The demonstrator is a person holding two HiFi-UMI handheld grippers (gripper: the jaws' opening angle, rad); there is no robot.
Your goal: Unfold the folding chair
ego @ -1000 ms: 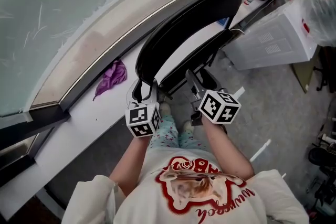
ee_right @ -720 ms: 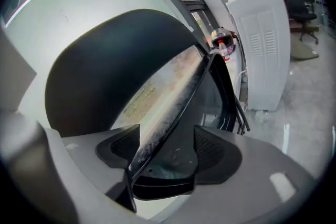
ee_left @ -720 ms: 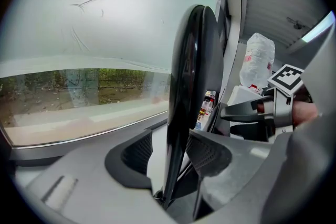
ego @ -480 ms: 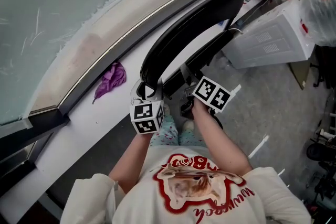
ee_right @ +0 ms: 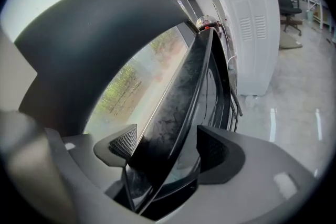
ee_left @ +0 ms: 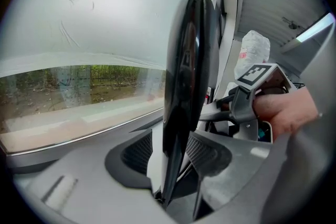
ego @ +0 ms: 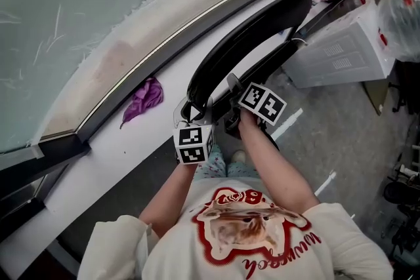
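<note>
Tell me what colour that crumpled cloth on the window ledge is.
Purple. The cloth shows best in the head view.

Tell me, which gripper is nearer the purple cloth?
Left. The left gripper holds the folding chair just right of the purple cloth; the right gripper is farther right, its fingers just opening with a chair panel between them.

The black folding chair [ego: 246, 42] is being held on edge, mostly folded, its two glossy curved panels close together alongside the white window ledge [ego: 111, 154].

The folding chair [ego: 252, 33] is black, the cloth [ego: 144, 98] purple.
</note>
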